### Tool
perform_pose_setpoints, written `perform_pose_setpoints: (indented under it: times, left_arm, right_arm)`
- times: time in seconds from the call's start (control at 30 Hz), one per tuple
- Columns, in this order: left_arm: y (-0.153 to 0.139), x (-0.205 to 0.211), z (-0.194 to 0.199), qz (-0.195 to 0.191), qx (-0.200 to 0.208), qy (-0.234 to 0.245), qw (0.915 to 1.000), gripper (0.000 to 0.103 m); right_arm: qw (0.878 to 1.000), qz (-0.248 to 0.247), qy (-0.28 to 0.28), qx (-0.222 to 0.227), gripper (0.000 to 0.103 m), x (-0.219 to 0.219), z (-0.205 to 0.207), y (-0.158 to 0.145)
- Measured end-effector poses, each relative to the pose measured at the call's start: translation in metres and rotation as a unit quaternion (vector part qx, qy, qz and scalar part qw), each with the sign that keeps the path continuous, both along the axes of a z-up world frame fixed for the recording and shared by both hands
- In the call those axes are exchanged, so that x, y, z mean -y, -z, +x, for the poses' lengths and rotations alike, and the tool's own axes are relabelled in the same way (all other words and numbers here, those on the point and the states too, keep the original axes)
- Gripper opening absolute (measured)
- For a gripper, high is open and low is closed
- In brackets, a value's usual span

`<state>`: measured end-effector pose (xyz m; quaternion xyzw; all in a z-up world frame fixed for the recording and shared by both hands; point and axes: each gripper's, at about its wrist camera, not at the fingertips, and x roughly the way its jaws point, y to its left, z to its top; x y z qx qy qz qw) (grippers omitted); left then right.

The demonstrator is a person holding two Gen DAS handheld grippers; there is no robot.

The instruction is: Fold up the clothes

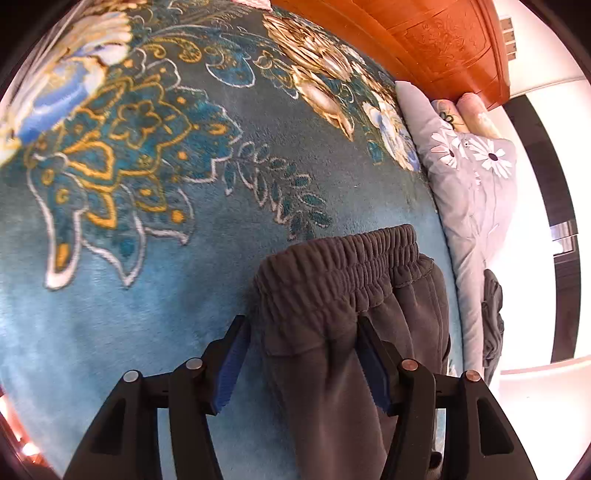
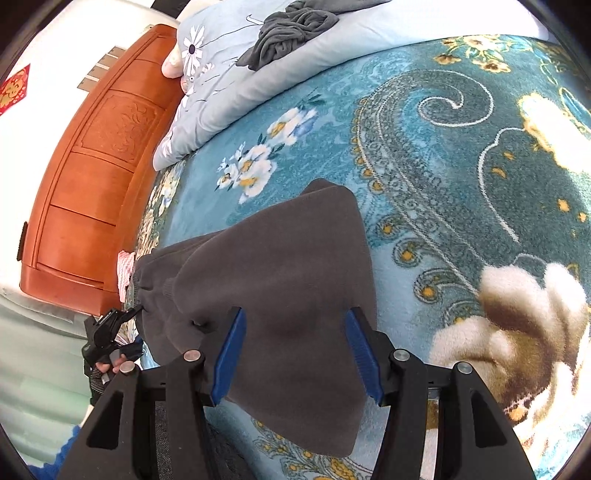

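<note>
With both the left gripper point(image 1: 303, 354) and the right gripper point(image 2: 295, 354) spread wide and holding nothing, the grey trousers point(image 2: 273, 295) lie partly folded on the near blanket point(image 1: 147, 258), and a one-layer pinch could undo that fold.

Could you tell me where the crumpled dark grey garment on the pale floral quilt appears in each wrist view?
Left wrist: the crumpled grey garment is at the right edge, on the pale floral quilt.
Right wrist: it lies top centre, on the same quilt.
Shared landmark: the orange wooden headboard, beside the quilt in both views.
</note>
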<state>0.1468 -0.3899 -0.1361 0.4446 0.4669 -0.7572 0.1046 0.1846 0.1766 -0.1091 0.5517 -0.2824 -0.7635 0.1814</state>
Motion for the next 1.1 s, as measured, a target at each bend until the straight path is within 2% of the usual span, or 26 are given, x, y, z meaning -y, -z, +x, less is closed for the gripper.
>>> perform_pose_setpoints:
  times: [0.13,0.23,0.3,0.33,0.4,0.53,0.7,0.83,0.93,1.1]
  left_arm:
    - [0.009,-0.001,-0.001,0.014,-0.009,-0.023,0.9996,0.064]
    - [0.005,-0.007,-0.002,0.005,-0.014,-0.031,0.9994,0.064]
    - [0.008,-0.01,-0.006,0.011,-0.02,-0.036,0.9991,0.054]
    - [0.008,-0.01,-0.006,0.013,-0.019,-0.04,0.9989,0.054]
    - [0.005,-0.011,-0.005,0.011,-0.018,-0.042,0.9989,0.045]
    - [-0.016,-0.016,-0.007,-0.019,-0.019,-0.017,0.9995,0.037]
    - [-0.064,-0.035,-0.007,-0.059,-0.06,0.027,0.9961,0.034]
    - [-0.117,-0.069,-0.009,-0.106,-0.108,0.08,0.9852,0.033]
    - [-0.155,-0.106,-0.012,-0.14,-0.14,0.127,0.972,0.033]
    - [-0.206,-0.183,-0.017,-0.185,-0.165,0.203,0.9472,0.033]
  right_arm:
    - [1.0,0.005,0.004,0.005,0.058,0.0,0.0,0.002]
    - [1.0,0.008,0.006,0.008,0.058,0.002,-0.001,0.003]
    - [1.0,0.008,0.005,0.008,0.058,0.003,-0.002,0.002]
    - [1.0,0.007,0.005,0.009,0.058,0.003,-0.002,0.001]
    - [1.0,0.007,0.004,0.009,0.058,0.004,-0.003,0.0]
    - [1.0,0.005,0.003,0.008,0.058,0.006,-0.004,-0.004]
    - [1.0,-0.006,0.008,0.001,0.058,0.005,0.004,-0.01]
    - [1.0,-0.009,0.007,-0.009,0.058,0.002,0.01,-0.019]
    - [1.0,-0.009,0.006,-0.02,0.058,-0.001,0.015,-0.028]
    - [0.999,-0.013,0.009,-0.03,0.058,-0.009,0.025,-0.037]
